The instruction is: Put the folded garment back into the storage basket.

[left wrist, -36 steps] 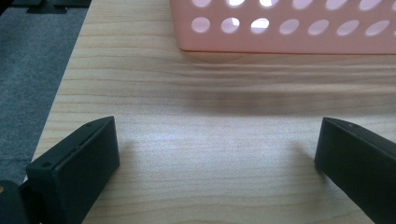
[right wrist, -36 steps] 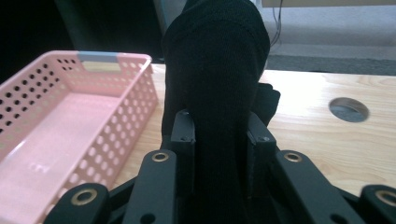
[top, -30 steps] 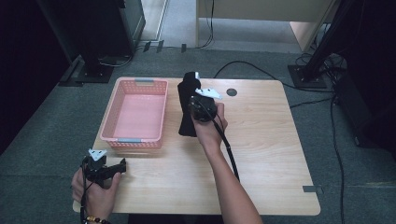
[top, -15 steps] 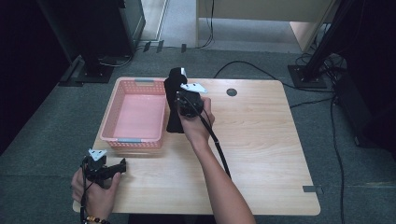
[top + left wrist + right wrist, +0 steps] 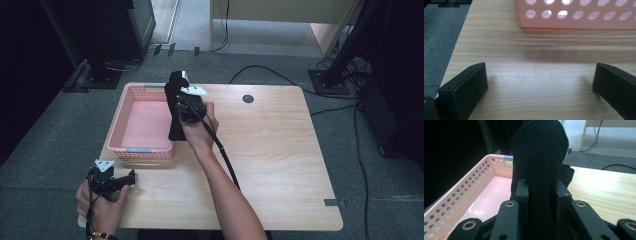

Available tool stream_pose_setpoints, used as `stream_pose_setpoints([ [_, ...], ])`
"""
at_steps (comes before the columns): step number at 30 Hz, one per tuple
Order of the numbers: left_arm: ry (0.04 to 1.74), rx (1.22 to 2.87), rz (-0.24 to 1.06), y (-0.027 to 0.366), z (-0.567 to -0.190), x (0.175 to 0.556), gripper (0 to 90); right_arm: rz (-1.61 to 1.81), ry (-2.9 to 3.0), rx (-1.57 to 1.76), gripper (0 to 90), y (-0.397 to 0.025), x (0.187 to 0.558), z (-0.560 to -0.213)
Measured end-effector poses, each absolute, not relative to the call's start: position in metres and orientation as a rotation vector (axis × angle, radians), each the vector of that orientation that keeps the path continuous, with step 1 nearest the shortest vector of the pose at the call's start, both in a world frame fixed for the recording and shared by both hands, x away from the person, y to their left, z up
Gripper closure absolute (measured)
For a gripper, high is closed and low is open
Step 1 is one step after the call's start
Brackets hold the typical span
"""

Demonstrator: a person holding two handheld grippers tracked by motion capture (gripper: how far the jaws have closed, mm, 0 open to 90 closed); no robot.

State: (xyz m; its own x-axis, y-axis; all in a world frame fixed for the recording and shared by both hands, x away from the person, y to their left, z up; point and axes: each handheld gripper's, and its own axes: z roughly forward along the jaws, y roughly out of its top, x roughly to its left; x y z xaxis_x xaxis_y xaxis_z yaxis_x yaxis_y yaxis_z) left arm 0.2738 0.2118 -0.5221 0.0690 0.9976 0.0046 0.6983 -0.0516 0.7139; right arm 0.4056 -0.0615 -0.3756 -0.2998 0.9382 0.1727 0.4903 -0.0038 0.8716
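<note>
Left gripper point(image 5: 131, 176) rests low at the near left corner of the wooden table point(image 5: 280, 165), held in the person's left hand point(image 5: 102, 202). Its jaws stand wide apart with nothing between them; in the left gripper view only bare wood lies between them, with the near wall of the basket beyond. Likely parked there to stay out of the other arm's way.

Pink perforated basket point(image 5: 142, 150) sits on the left half of the table, just far of the left gripper. It holds nothing in view. Its right rim runs beneath the hanging cloth.

Black knitted cloth point(image 5: 175, 107), possibly a sock or sleeve, hangs upright from the right gripper point(image 5: 186, 100), lifted off the table, at the basket's right rim. In the right gripper view the jaws are clamped narrowly on the cloth point(image 5: 541, 170), whose top rises past the fingertips. Held high, probably so the dangling end clears the basket wall.

Judgement: the cloth is being carried into the basket. The open room lies leftward over the basket floor. Risk: the tail may catch the right rim.

Right half of the table is free, apart from a dark grommet point(image 5: 248, 98) near the far edge.
</note>
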Motion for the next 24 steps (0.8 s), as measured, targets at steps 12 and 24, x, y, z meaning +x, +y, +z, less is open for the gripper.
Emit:
stream_pose_setpoints([
  [12, 1.683, 1.810, 0.713, 0.212, -0.522, 0.274, 0.0, 1.266, 1.855, 1.430, 71.9, -0.025, 0.413, -0.372],
  [24, 1.682, 1.812, 0.712, 0.212, -0.522, 0.274, 0.0, 1.282, 1.892, 1.408, 71.9, 0.007, 0.420, -0.372],
])
